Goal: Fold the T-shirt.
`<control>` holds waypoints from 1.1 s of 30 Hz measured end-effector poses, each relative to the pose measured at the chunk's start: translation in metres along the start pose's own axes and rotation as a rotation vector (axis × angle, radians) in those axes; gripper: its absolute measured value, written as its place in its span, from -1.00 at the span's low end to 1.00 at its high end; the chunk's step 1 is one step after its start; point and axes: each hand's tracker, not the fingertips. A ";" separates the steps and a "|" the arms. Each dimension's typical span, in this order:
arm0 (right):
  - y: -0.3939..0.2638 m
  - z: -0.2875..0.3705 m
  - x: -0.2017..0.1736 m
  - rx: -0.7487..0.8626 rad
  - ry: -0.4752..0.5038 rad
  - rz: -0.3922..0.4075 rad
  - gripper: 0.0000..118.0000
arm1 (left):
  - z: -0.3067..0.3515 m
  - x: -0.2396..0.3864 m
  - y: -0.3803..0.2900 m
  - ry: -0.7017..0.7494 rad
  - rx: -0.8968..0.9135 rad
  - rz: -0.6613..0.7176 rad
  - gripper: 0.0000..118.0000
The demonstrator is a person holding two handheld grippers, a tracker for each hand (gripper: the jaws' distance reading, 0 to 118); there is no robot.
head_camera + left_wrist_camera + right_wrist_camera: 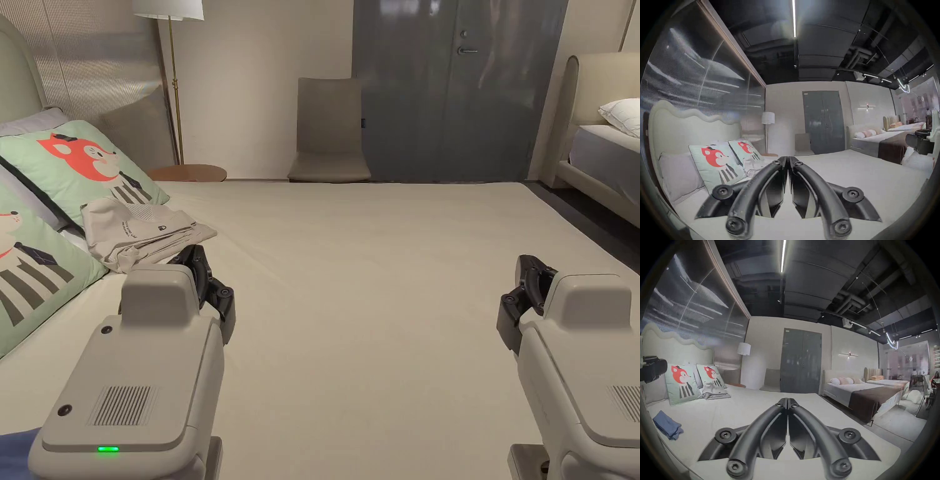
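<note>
Both the left hand-held gripper [788,160] and the right hand-held gripper [787,401] hovered over the bed [387,262] with jaws closed on nothing. The beige T-shirt [140,234] lay already folded against the fox pillows [81,165], just beyond the left one. A good finish would probably mean lifting clear without brushing the stack. Its underside and layers were hidden, and the blue cloth [667,425] was cut off at the head view's corner.

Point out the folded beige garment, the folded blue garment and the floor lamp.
Folded beige garment [140,234], head view: its top layer, beside the fox cushion.
Folded blue garment [666,424], right gripper view: middle of the top fold, on the bed.
Floor lamp [169,7], head view: its white shade.
</note>
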 end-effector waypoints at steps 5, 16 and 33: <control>0.001 0.000 0.000 0.010 0.000 0.010 -1.00 | 0.000 0.004 -0.001 -0.013 -0.007 0.004 -0.98; 0.002 -0.001 0.000 0.007 0.019 -0.003 0.88 | -0.001 0.004 -0.004 -0.054 -0.042 0.019 0.84; 0.000 0.003 0.001 0.013 0.012 -0.021 0.99 | 0.006 0.002 -0.005 -0.027 -0.020 0.038 0.87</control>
